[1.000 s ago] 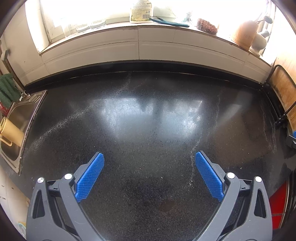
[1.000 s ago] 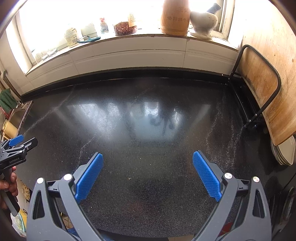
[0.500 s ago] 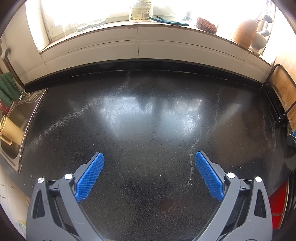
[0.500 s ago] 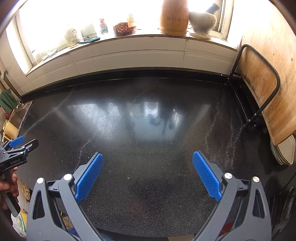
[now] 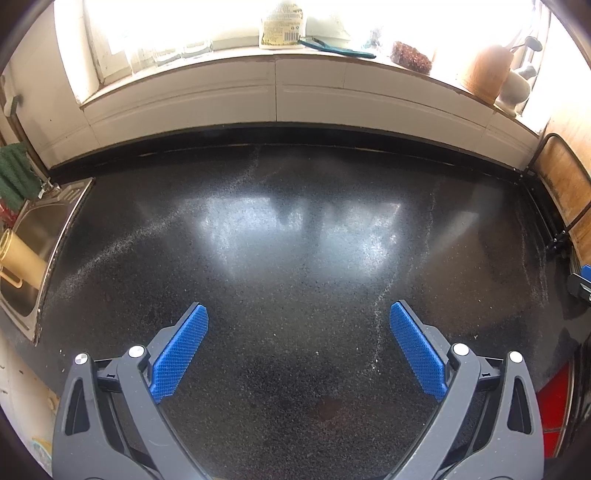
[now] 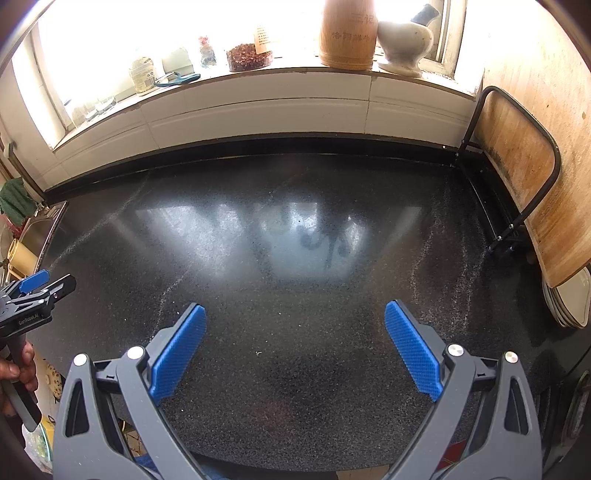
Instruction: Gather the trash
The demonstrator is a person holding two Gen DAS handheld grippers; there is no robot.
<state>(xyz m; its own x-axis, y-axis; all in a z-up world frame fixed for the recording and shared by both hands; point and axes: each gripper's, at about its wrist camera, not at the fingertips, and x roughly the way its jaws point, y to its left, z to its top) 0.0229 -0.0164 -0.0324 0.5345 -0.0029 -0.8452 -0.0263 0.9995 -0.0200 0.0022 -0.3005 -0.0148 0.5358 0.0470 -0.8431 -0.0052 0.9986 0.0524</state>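
Observation:
My left gripper [image 5: 298, 317] is open and empty above the black speckled countertop [image 5: 295, 229]. My right gripper [image 6: 294, 315] is open and empty above the same countertop [image 6: 295, 236]. I see no piece of trash on the counter in either view, only faint pale streaks and tiny specks. The left gripper also shows at the left edge of the right wrist view [image 6: 35, 291], held by a hand. A bit of the right gripper shows at the right edge of the left wrist view [image 5: 581, 280].
A steel sink [image 5: 33, 251] with a yellow cup lies at the left. A wooden board in a black rack [image 6: 517, 162] and stacked plates [image 6: 570, 299] stand at the right. The windowsill holds a wooden jar [image 6: 347, 33], a mortar [image 6: 404, 37] and small containers.
Both grippers have stayed open and almost still; the views shifted only slightly.

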